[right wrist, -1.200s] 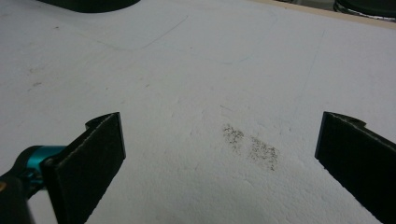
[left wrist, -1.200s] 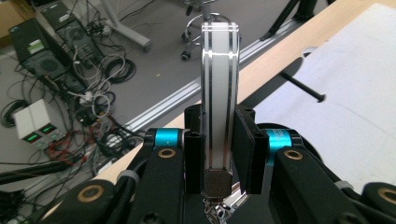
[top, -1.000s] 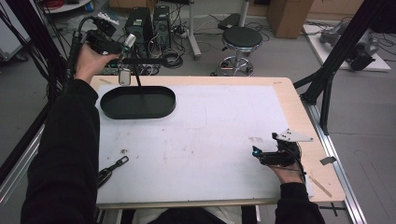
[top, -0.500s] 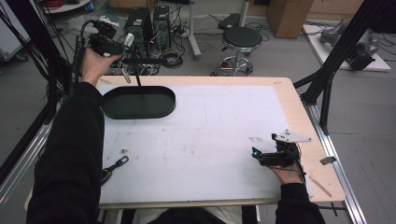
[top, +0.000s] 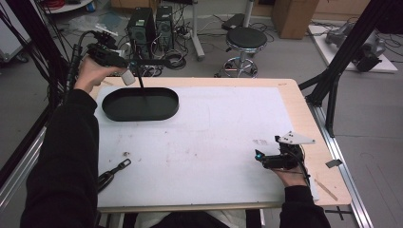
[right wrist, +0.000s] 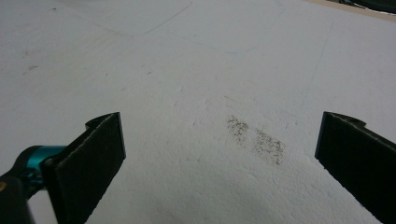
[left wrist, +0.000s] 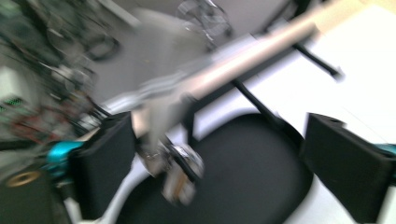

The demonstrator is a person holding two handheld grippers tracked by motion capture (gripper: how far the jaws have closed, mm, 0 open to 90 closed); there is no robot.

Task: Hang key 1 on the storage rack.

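My left gripper [top: 122, 66] hovers over the far rim of a black oval tray [top: 114, 113] at the table's back left. In the left gripper view its jaws [left wrist: 224, 163] stand wide apart; they have just been opening. A blurred tool with a silvery handle [left wrist: 224, 70] and a thin black rod [top: 142, 90] lies between them, close to the left pad, and the rod's tip reaches down into the tray [left wrist: 252, 177]. My right gripper [top: 260, 156] rests on the white mat at the front right, open [right wrist: 219, 158], with bare mat between its pads.
A black clip-like tool [top: 114, 171] lies near the table's front left edge. A dark smudge [right wrist: 257, 137] marks the mat ahead of the right gripper. Black frame struts [top: 332, 90] rise at the right edge. A stool [top: 242, 40] and computer towers [top: 152, 23] stand beyond the table.
The left hand has sunk a little toward the tray, and the tool's black rod now reaches lower into it. The right hand and gripper have stayed put.
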